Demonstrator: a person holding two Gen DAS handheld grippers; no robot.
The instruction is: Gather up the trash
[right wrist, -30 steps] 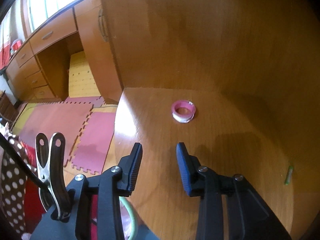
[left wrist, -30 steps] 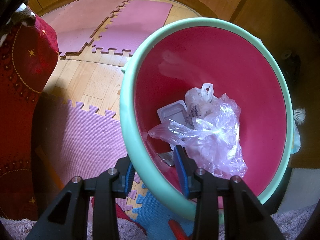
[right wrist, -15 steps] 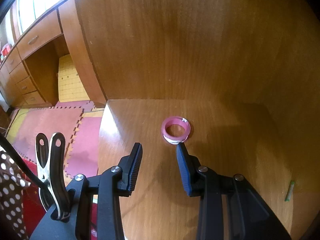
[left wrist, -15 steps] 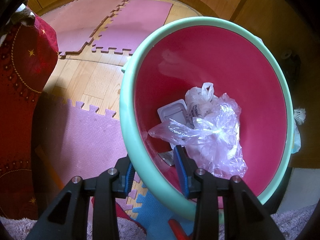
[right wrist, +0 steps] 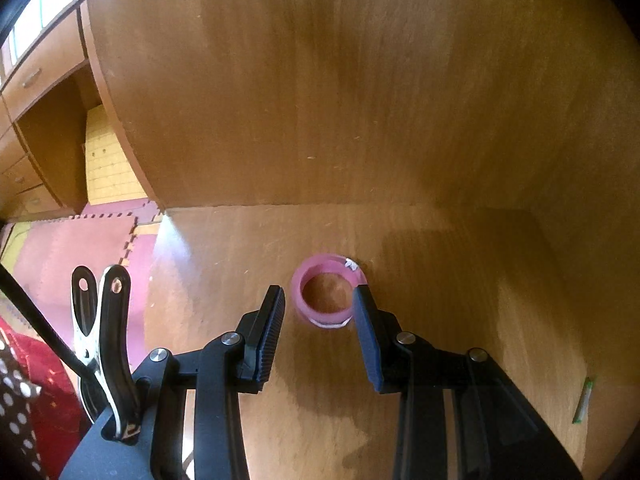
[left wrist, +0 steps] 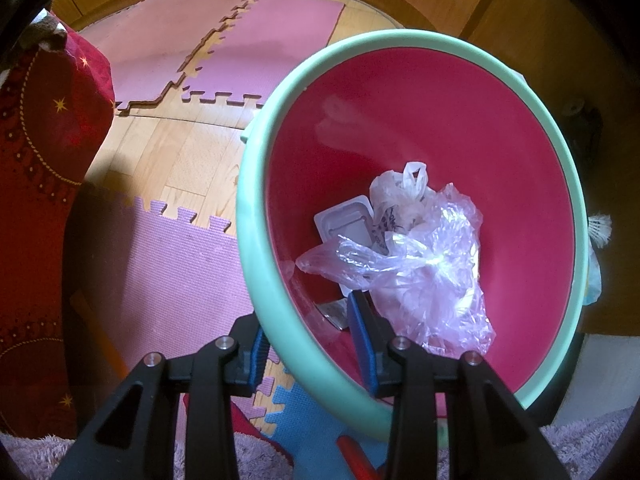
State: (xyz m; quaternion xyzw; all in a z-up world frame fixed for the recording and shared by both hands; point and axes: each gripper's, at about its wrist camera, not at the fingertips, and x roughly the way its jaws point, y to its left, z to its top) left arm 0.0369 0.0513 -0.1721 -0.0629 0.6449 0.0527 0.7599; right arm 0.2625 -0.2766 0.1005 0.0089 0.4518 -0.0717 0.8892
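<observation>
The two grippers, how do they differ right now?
The left gripper is clamped on the basin rim; the right gripper stands open, gripping nothing. The left faces bagged trash; the right faces a pink tape roll on wood. Both have black arms, blue pads.

Pink tape ring on the wood, trash already in the basin

A small pink ring-shaped roll of tape point(right wrist: 327, 295) lies flat on the brown wooden surface, hole upward, a white scrap on its far rim. The round basin with a mint-green rim and magenta inside point(left wrist: 256, 216) is tilted and holds a crumpled clear plastic bag point(left wrist: 424, 272), a knotted white bag behind it, and a white plastic tray point(left wrist: 344, 222) lying against the basin's floor.
</observation>
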